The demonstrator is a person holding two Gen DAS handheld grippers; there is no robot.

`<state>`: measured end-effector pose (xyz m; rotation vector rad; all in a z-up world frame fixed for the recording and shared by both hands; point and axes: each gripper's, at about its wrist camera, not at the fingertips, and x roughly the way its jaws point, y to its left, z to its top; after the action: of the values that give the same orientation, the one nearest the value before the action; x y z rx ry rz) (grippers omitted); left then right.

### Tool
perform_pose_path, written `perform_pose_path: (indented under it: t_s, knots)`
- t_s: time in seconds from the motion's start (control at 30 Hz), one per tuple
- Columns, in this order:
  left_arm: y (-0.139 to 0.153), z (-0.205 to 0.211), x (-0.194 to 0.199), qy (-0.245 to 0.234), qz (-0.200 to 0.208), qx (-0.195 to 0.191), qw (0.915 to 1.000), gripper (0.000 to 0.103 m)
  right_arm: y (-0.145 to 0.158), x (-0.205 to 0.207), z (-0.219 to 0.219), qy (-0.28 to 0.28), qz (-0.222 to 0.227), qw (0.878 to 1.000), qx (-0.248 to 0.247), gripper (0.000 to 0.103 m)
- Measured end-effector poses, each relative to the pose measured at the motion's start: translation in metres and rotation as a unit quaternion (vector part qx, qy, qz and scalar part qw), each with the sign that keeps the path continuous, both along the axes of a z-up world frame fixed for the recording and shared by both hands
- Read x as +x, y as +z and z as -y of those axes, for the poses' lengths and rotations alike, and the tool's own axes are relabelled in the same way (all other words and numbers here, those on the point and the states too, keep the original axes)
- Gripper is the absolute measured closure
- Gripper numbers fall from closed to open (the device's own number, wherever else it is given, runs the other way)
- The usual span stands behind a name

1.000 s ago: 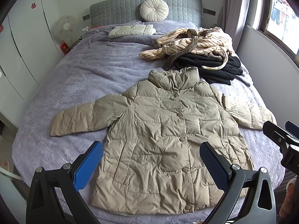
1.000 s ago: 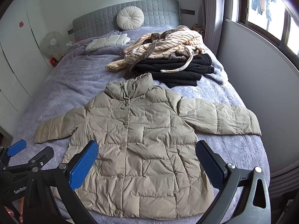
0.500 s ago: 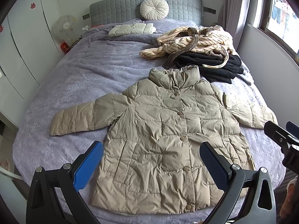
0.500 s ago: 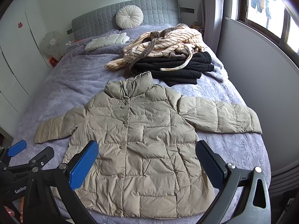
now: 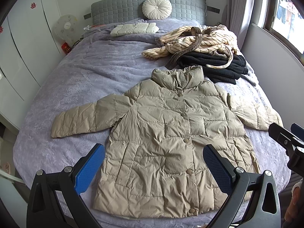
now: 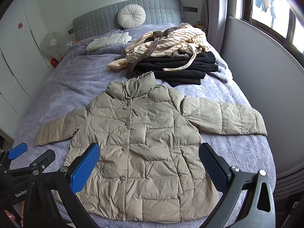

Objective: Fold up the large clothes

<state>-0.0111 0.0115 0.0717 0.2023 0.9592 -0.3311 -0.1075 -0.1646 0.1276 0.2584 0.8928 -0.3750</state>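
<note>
A: Beige quilted fabric marks the puffer jacket (image 5: 171, 138), which we see lying flat and front-up on the near half of the bed (image 5: 76, 79), buttoned, collar toward the headboard (image 5: 121, 5), both sleeves spread out to the sides

B: And our two tools?

A: The left gripper (image 5: 153, 168) hangs above the hem, fingers spread wide, nothing between the blue pads (image 5: 89, 169); the right gripper (image 6: 149, 168) hangs likewise over the lower front, jaws wide apart and empty. Each shows at the edge of the other's view

B: What surrounds the jacket?

A: Just beyond the collar we note a folded black garment (image 6: 178, 66) with a cream striped robe (image 6: 167, 43) heaped on top. Farther back lies a folded white piece (image 5: 133, 29), and a round cushion (image 5: 156, 7) leans against the grey headboard. Left of the bed stand white wardrobe doors (image 5: 22, 43) and a small fan (image 5: 65, 26); on the right, a window (image 6: 271, 5)
</note>
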Motion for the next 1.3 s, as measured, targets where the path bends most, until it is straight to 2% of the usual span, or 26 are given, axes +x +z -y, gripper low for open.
perform_pose_path:
  t_s: [0.67,0.9,1.07,1.3]
  knots:
    - [-0.005,-0.005,0.000,0.000,-0.010,-0.001,1.0000,0.000,-0.016,0.005,-0.005,-0.004,-0.018,1.000,0.014,0.000]
    - [-0.023,-0.030,0.006,0.011,-0.035,0.000,0.9993,0.000,-0.029,0.022,-0.020,0.004,-0.048,0.998,0.028,0.000]
    - [-0.038,-0.053,0.029,0.028,-0.066,-0.007,0.9974,0.000,-0.040,0.049,-0.031,0.017,-0.078,0.996,0.036,0.000]
    - [-0.081,-0.108,0.077,0.068,-0.107,-0.029,0.9915,0.000,-0.079,0.093,-0.061,0.049,-0.111,0.989,0.088,0.000]
